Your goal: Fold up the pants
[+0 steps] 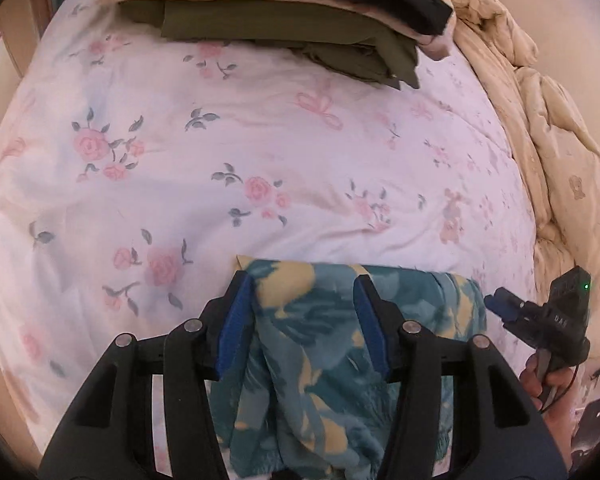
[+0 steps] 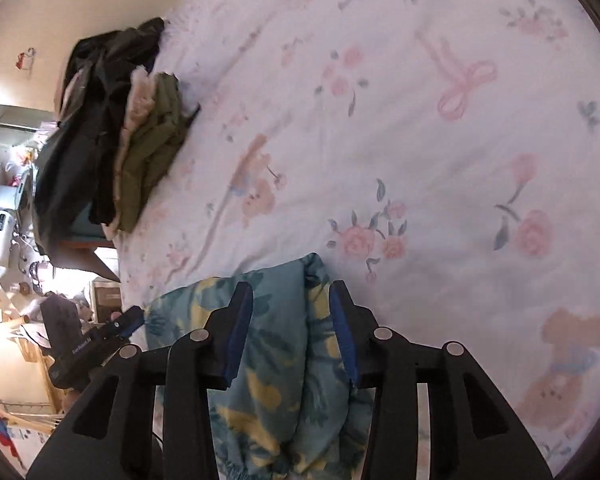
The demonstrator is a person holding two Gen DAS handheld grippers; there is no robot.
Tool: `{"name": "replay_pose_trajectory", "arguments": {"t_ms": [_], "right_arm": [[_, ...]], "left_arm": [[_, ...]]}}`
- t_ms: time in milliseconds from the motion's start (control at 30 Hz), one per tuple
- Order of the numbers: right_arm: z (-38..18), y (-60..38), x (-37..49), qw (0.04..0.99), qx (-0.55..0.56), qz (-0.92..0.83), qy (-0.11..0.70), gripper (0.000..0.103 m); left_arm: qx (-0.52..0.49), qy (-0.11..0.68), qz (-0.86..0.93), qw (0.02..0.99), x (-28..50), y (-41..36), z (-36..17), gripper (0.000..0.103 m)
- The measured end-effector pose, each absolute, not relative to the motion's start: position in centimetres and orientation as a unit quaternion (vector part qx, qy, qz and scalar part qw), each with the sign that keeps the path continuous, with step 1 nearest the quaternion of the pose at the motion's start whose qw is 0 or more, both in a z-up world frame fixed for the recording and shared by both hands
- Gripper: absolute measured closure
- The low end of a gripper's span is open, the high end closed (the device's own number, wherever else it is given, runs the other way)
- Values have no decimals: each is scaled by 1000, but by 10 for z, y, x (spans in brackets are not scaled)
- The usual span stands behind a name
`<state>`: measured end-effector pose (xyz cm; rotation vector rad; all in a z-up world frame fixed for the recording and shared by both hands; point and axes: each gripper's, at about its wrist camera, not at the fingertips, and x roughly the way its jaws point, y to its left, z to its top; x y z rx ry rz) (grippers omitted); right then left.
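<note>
The pants point(image 1: 320, 340), a teal cloth with yellow patches, are seen gathered into a thick bundle at the near edge of the bed point(image 1: 260, 140), draped across both claws. In the left wrist view the cloth is bunched between the blue pads of the left claw point(image 1: 306, 320), whose jaws stand partly spread with the bundle filling the gap; whether the pads truly press on it cannot be told. In the right wrist view the right claw point(image 2: 290, 328) is likewise seen partly spread around a fold of the same cloth, and a firm pinch cannot be confirmed there either.

The task is judged to be well along: the pants are already doubled over into a compact shape, and what seems left is for the bundle to be laid flat, smoothed, and perhaps set with the other clothes.

Relative to the pants, a wide stretch of flowered bedsheet lies bare just beyond. Far beyond, at the opposite edge of the bed, a stack of folded clothes point(image 1: 300, 20) is seen, olive below and black on top. To the right of the pants, a rumpled cream quilt point(image 1: 540, 120) is piled along the bed's side. Nothing is seen blocking the open sheet; only the quilt narrows the room on the right.
</note>
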<state>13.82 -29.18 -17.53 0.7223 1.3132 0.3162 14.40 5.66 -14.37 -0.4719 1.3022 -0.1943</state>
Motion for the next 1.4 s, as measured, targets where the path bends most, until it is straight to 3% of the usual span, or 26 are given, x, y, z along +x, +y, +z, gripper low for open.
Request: {"name": "replay_pose_trajectory", "arguments": {"t_ms": [200,267,300,500,733,933,1033,1100,1400], "right_arm": [[-174,-274,143,732,275,162,603,71],[-179,-266,146,730,263,167,608,99],[-177,-264,146,738,248,164,606,100],[-152,-282,143,768,242,156,571,102],[-165,-295,146,784,196,90,582,102],[-137,-305,140,782,228,100,571,91],[-117,-300,123,799,205,93,558,91],[-108,-286,110,789,223,137,556,91],[-162,-234,74,736,182,155,634,94]], "left_arm": [[-164,598,-105,777,153,31,-147,59],[-138,609,-100,774,154,26,-149,94],[-128,613,-100,773,154,29,-150,98],[-149,596,-97,783,152,46,-136,100],[-134,592,-49,793,161,64,-139,103],[-154,575,-62,801,151,59,-116,103],[-153,561,-93,808,136,40,-98,95],[-133,564,-136,804,121,11,-93,94],[-61,645,-167,743,79,-52,-153,94]]}}
